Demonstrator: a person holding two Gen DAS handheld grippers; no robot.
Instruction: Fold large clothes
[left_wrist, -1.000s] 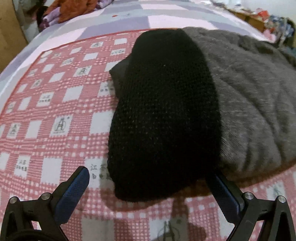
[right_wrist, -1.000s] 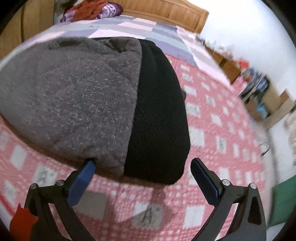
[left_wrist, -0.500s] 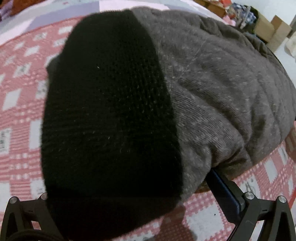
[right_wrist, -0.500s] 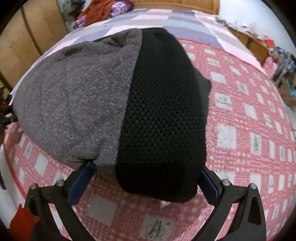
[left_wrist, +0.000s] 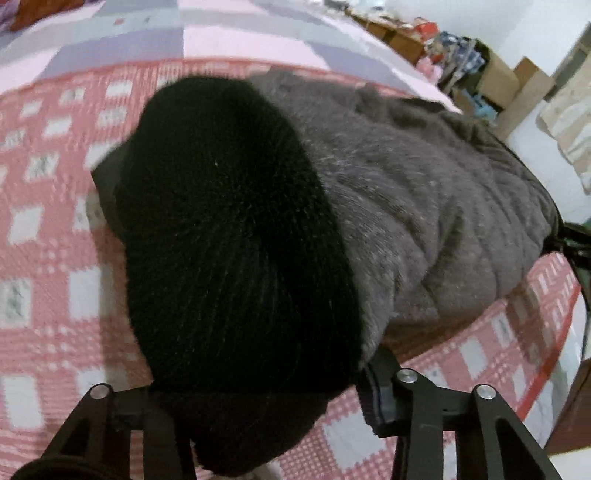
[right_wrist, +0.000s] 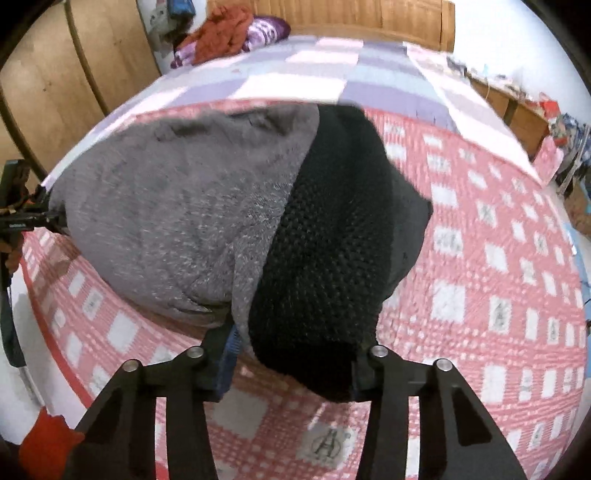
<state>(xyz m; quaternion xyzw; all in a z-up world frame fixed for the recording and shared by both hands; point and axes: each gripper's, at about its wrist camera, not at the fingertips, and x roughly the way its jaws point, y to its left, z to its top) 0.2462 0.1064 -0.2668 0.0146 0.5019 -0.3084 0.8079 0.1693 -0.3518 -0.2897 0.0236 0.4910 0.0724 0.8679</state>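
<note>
A large grey quilted garment (left_wrist: 424, 214) with black knit side parts lies on a pink checked bedspread (left_wrist: 48, 258). My left gripper (left_wrist: 258, 384) is closing, and its pads press on the black knit part (left_wrist: 229, 221) bunched between them. That near edge hangs a little above the bed. In the right wrist view the grey body (right_wrist: 177, 206) lies left of the other black knit part (right_wrist: 332, 240). My right gripper (right_wrist: 295, 350) is closing on this part's near end, squeezed between its fingers. The left gripper (right_wrist: 22, 218) shows at the garment's far left edge.
An orange and purple pile of clothes (right_wrist: 229, 37) lies by the wooden headboard (right_wrist: 369, 18). A wooden wardrobe (right_wrist: 55, 74) stands left of the bed. Cardboard boxes and clutter (left_wrist: 498, 74) line the wall on the other side. Purple checked bedding (right_wrist: 332, 81) covers the far half.
Both grippers went from wide open around the black knit ends to closed in on them. The near edge of the garment has risen off the bedspread.
</note>
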